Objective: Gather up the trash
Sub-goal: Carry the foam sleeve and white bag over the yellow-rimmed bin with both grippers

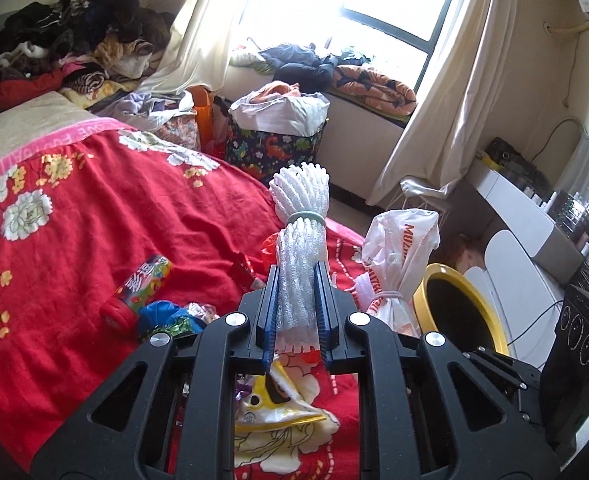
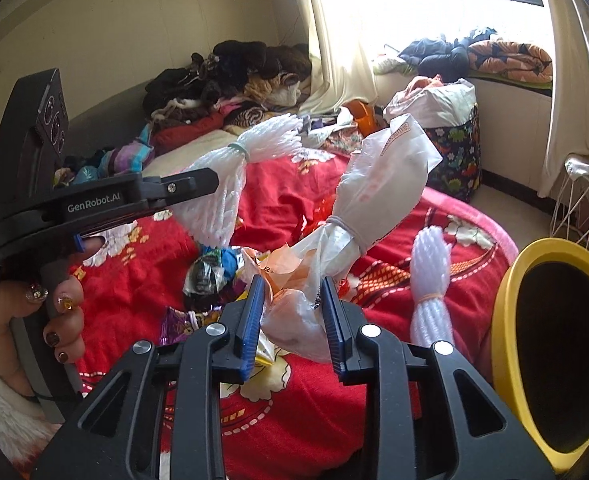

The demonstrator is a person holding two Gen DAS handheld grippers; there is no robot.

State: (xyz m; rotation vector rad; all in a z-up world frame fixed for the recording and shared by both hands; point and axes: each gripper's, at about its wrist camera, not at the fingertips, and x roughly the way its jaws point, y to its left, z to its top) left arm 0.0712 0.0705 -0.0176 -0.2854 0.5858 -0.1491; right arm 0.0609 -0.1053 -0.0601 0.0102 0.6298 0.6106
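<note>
My left gripper [image 1: 297,276] is shut on a white foam-net bundle [image 1: 300,216] tied with a pale green band, held above the red bedspread [image 1: 94,240]. In the right wrist view that bundle [image 2: 230,172] hangs from the left gripper [image 2: 210,180], which a hand [image 2: 60,308] holds. My right gripper [image 2: 292,288] is shut on a white and orange plastic bag [image 2: 374,184] bound with a rubber band; the same bag [image 1: 402,252] shows in the left wrist view. A yellow-rimmed bin [image 2: 550,344] stands at the right, by the bed.
Loose wrappers [image 1: 154,300] and a yellow packet [image 1: 274,408] lie on the bedspread. A second foam-net bundle [image 2: 430,280] rests near the bin. Clothes [image 1: 74,32] are piled at the bed's far end. A patterned laundry bag [image 1: 274,136] stands on the floor by the window.
</note>
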